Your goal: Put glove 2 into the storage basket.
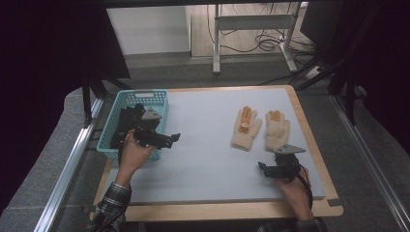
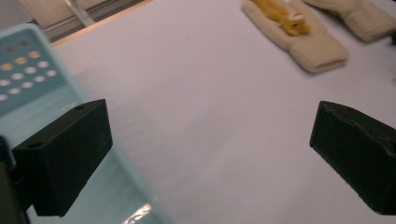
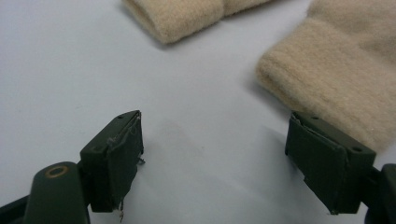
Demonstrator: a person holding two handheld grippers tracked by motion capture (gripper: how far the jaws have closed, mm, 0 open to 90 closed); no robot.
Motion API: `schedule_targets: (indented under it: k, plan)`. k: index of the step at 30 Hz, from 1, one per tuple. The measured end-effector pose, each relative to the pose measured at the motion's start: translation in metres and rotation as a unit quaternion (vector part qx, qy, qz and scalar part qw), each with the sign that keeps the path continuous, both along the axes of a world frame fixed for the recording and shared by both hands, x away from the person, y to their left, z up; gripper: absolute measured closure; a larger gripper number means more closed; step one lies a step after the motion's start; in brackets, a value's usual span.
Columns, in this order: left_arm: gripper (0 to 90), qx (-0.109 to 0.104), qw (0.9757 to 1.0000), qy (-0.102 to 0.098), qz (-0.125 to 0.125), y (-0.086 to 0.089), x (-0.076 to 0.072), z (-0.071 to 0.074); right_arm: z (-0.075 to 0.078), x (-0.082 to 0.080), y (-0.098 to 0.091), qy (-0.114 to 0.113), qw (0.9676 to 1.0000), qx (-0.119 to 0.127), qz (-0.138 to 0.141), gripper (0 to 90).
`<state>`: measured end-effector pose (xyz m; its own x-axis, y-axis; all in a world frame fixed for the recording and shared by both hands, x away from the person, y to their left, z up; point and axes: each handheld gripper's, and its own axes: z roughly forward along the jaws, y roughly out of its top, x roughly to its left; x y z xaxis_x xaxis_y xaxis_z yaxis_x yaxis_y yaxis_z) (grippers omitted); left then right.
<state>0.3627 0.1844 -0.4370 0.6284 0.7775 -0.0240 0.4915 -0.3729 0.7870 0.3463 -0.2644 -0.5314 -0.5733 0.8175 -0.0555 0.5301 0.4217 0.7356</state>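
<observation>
Hovering right gripper (image 1: pixel 263 169), fingers apart, beside unlabelled cream gloves (image 1: pixel 261 128)

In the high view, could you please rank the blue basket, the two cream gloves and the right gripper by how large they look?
1. blue basket, clearly largest.
2. left glove and right glove: alike, no ranking between them.
3. right gripper, about glove-sized; it sits nearer the camera, so its place is unsure.

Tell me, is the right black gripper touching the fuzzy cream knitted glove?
Apart. In the right gripper view, bare table shows between the open right gripper and the fuzzy cream knitted glove.
</observation>
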Motion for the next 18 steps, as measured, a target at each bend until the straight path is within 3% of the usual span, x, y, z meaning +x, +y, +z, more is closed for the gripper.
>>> schedule_targets:
  k: [4, 12, 18]
  plan:
    - [0.0, -0.002, 0.9998, -0.003, -0.022, -0.017, -0.010, -0.010, 0.000, 0.000, 0.000, -0.001, 1.0000, -0.001, 0.001, 19.0]
    - [0.0, -0.005, 0.9982, 0.009, -0.058, -0.045, -0.031, -0.037, 0.000, 0.000, 0.000, 0.000, 1.0000, 0.000, 0.000, 19.0]
    - [0.0, 0.007, 0.9977, 0.016, -0.065, -0.058, -0.042, -0.058, 0.000, 0.000, 0.000, 0.000, 1.0000, 0.000, 0.000, 19.0]
